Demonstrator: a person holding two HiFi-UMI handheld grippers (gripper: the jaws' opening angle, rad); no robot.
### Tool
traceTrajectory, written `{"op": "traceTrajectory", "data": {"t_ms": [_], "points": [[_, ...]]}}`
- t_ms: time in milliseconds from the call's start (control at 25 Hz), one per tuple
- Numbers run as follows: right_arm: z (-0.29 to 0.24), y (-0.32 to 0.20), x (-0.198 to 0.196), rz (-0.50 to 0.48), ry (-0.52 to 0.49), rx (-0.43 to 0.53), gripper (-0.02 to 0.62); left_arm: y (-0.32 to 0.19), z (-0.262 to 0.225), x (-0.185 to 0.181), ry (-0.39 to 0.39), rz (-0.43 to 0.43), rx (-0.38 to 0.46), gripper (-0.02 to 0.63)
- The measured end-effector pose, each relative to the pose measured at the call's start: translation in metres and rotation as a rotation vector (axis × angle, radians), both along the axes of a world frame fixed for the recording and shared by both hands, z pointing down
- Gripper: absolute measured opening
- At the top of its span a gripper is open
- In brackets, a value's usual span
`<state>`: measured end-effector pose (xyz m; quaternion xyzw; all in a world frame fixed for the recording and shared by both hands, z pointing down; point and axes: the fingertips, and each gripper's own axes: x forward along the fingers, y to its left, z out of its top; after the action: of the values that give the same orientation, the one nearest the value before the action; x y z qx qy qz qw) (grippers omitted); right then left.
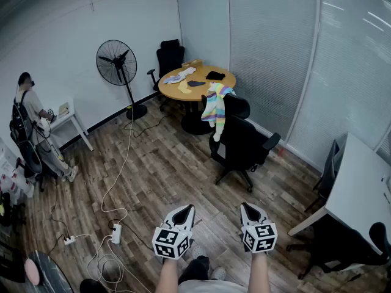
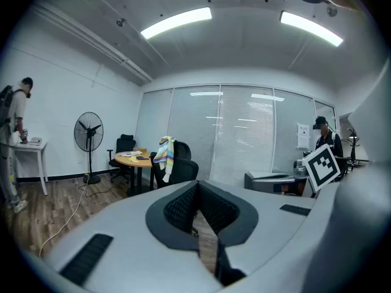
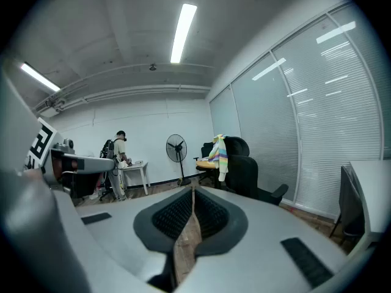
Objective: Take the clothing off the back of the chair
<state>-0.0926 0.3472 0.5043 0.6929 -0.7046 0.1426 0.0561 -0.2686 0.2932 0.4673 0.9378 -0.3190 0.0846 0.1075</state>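
The striped clothing (image 1: 214, 105) hangs on the back of the office chair (image 1: 244, 142), at the far side of the room.
Right of the standing fan (image 1: 116, 61) and beside the round table (image 1: 201, 72), the striped clothing has its long axis vertical, and its narrow white end points down to the floor. Well apart from it, the left gripper (image 1: 186, 210) and the right gripper (image 1: 247, 208) both have their jaws pressed together, empty.

Pedestal fan (image 1: 116, 63) by left wall. Round wooden table (image 1: 201, 93) right of it, small cloths (image 1: 179, 75) on top. Person (image 1: 29, 105) at white side table (image 1: 71, 119). Power strip (image 1: 116, 233), cables (image 1: 126, 157) on wood floor (image 1: 168, 173).
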Motion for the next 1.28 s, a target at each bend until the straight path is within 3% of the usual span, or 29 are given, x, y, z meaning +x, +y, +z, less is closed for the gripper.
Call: {"op": "traceTrajectory", "data": {"t_ms": [200,480,720,1040,1280], "points": [[-0.004,-0.002,0.012,0.020,0.008,-0.003,0.029,-0.010,-0.002,0.005,-0.026,-0.028,0.005,0.028],[-0.019,0.010,0.046,0.065,0.027,0.032,0.028,-0.019,-0.008,0.034,0.027,-0.040,0.019,0.028],[-0.026,0.005,0.062,0.010,-0.037,0.088,0.023,-0.044,0.000,0.047,0.040,-0.046,-0.017,0.028],[-0.006,-0.045,0.103,-0.020,-0.025,0.035,0.023,-0.104,0.014,0.085,0.056,-0.051,-0.035,0.028],[-0.006,-0.102,0.148,-0.012,-0.029,0.009,0.023,-0.160,0.020,0.141,0.048,-0.014,-0.048,0.028]]}}
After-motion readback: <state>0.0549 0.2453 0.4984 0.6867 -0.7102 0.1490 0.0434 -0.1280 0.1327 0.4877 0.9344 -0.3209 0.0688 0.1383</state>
